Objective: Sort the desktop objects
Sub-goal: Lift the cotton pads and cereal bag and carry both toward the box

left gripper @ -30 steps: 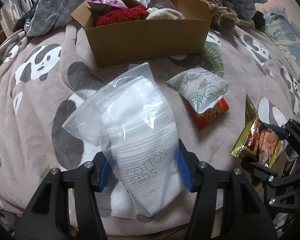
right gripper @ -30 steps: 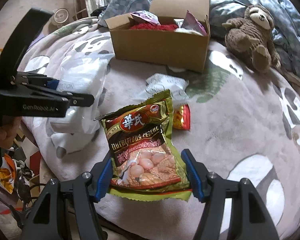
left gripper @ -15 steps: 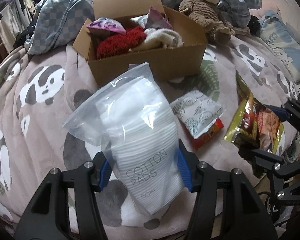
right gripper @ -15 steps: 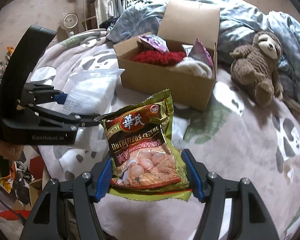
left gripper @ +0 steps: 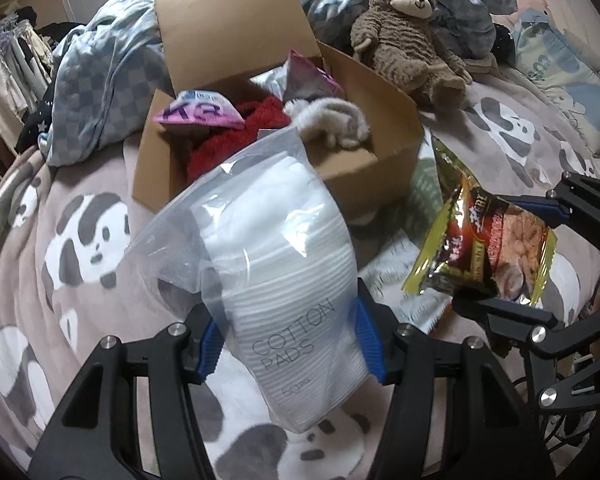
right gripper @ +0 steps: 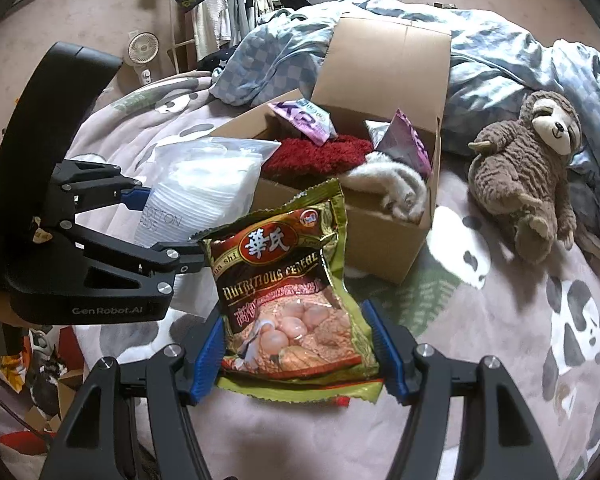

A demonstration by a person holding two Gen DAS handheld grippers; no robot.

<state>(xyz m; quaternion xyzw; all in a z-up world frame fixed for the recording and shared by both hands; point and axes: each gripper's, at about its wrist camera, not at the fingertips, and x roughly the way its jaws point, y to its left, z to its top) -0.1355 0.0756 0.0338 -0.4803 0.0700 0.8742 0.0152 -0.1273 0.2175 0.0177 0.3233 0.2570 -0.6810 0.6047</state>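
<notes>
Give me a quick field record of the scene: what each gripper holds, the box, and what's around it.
left gripper: shut on bag of cotton pads, held off the blanket
right gripper: shut on cereal packet, also lifted
cardboard box: open, flap up, ahead of both grippers
box contents: red fluffy item, white fluffy item, two purple packets
surface: panda blanket
nearby: plush sloth right of the box, outside it
left on blanket: one pale packet, partly hidden in the left wrist view
</notes>
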